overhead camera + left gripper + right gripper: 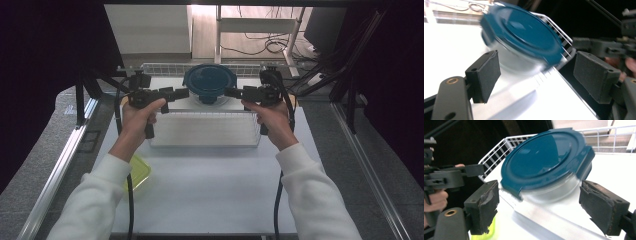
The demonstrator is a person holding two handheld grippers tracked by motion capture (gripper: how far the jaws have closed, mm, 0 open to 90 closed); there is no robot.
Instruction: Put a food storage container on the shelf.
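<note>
A round clear container with a dark teal lid stands at the far side of the white table. My left gripper is just to its left and my right gripper just to its right, both level and pointing inward at it. In the left gripper view the container lies beyond my open left gripper, whose pads are bare. The right gripper view shows the container ahead of my open right gripper, apart from both pads.
A clear rectangular bin sits just in front of the round container. A yellow-green box lies at the left, partly under the left forearm. A white wire rack runs along the table's far edge.
</note>
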